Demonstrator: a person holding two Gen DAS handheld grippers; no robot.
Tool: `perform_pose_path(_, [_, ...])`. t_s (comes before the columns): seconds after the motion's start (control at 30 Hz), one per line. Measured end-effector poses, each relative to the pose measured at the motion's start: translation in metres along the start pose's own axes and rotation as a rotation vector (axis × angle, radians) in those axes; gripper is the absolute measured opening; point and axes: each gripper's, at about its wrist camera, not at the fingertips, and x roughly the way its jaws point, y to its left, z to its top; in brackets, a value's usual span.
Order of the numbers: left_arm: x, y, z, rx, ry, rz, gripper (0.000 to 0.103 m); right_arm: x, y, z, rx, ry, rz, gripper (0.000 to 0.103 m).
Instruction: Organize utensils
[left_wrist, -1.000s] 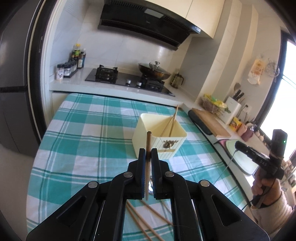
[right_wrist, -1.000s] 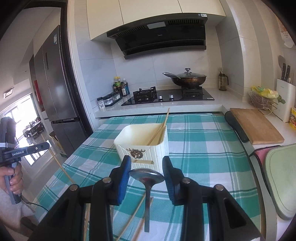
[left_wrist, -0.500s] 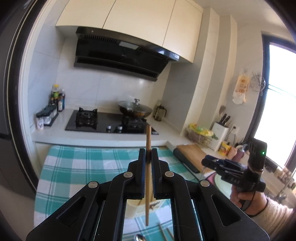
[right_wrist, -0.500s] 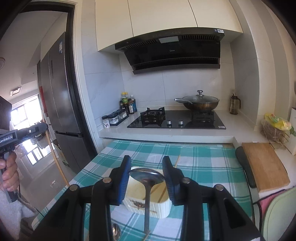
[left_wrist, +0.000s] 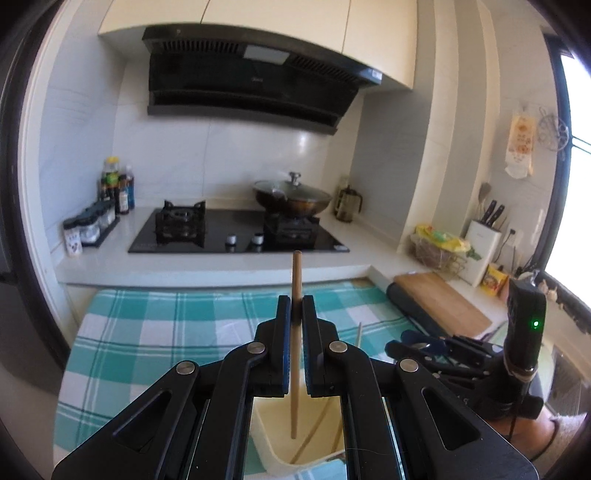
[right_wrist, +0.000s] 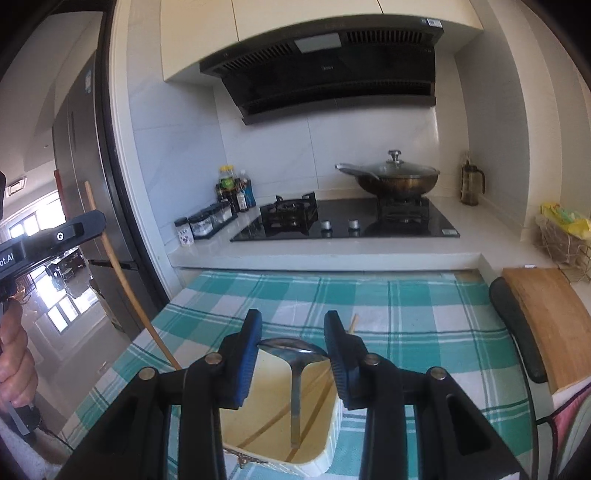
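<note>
My left gripper (left_wrist: 294, 314) is shut on a wooden chopstick (left_wrist: 295, 350), held upright with its lower end over the open cream utensil box (left_wrist: 273, 446). My right gripper (right_wrist: 293, 338) is shut on a metal spoon (right_wrist: 295, 369) by its bowl, with the handle hanging down into the same box (right_wrist: 321, 458). Several chopsticks (right_wrist: 314, 398) lean inside the box. The left gripper with its chopstick (right_wrist: 122, 273) shows at the left of the right wrist view. The right gripper shows at the right of the left wrist view (left_wrist: 436, 345).
The box stands on a table with a teal checked cloth (right_wrist: 406, 306). Behind it is a counter with a gas hob (right_wrist: 347, 221), a lidded wok (right_wrist: 391, 177) and spice jars (right_wrist: 207, 221). A wooden cutting board (right_wrist: 546, 317) lies to the right.
Both grippers have moved forward and down over the box. The chopstick and the spoon handle now hang into its opening.
</note>
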Motion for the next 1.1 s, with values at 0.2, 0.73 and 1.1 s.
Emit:
perform_pose_path(0.2, [0.052, 0.014, -0.039, -0.053, 0.161, 0.008, 0.004, 0.044, -0.013, -0.033, 0.025, 0.142, -0.045, 0.035])
perform_pose_path(0.73, [-0.026, 0.025, -0.077, -0.016, 0.296, 0.051, 0.075, -0.029, -0.018, -0.060, 0.048, 0.139, -0.087, 0.052])
perform_pose_path(1.1, [-0.111, 0.066, -0.261, -0.109, 0.419, 0.267, 0.085, -0.121, -0.026, -0.255, 0.036, 0.279, -0.277, 0.054])
